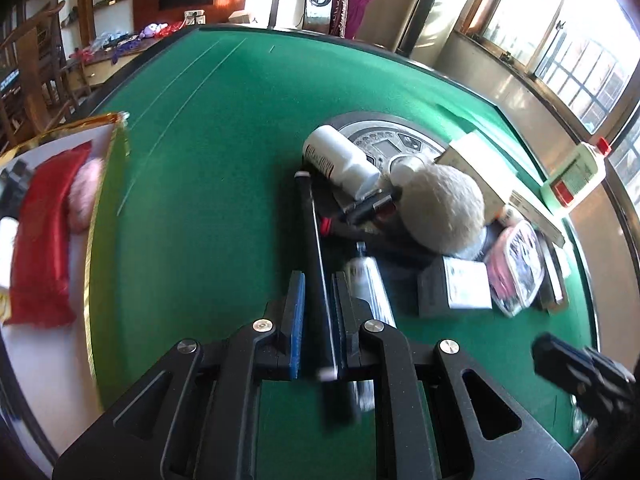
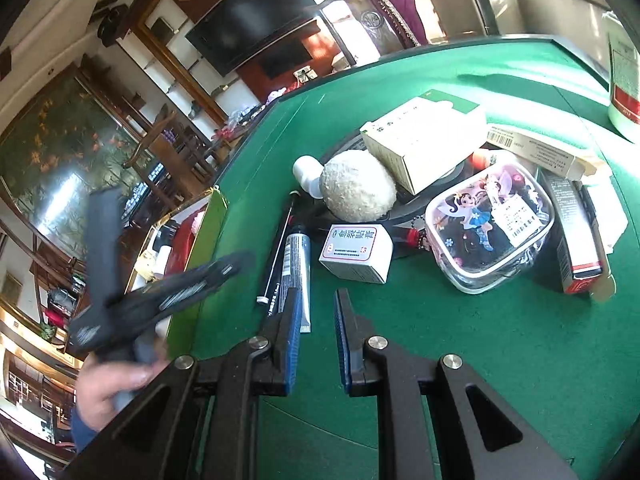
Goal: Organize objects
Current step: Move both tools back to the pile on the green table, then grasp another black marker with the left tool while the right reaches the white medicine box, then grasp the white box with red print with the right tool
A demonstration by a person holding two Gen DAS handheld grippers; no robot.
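Note:
A heap of objects lies on the green felt table (image 1: 224,168): a white bottle (image 1: 340,158), a cream plush ball (image 1: 444,208), a long thin black pen (image 1: 316,248), a silver tube (image 1: 370,280), a small medicine box (image 1: 456,286) and a clear cartoon pouch (image 1: 516,268). My left gripper (image 1: 318,280) is open, its blue pads on either side of the pen, above it. My right gripper (image 2: 318,300) is open and empty, just right of the tube (image 2: 296,276) and pen (image 2: 276,248), in front of the small box (image 2: 356,254) and pouch (image 2: 490,226).
A gold-rimmed open box (image 1: 108,184) at the left holds a red cloth (image 1: 44,236) and a pink fluffy item (image 1: 86,194). Cream cartons (image 2: 424,140) and a white jug with red label (image 2: 624,80) lie at the right. The left gripper's body (image 2: 160,292) crosses the right view.

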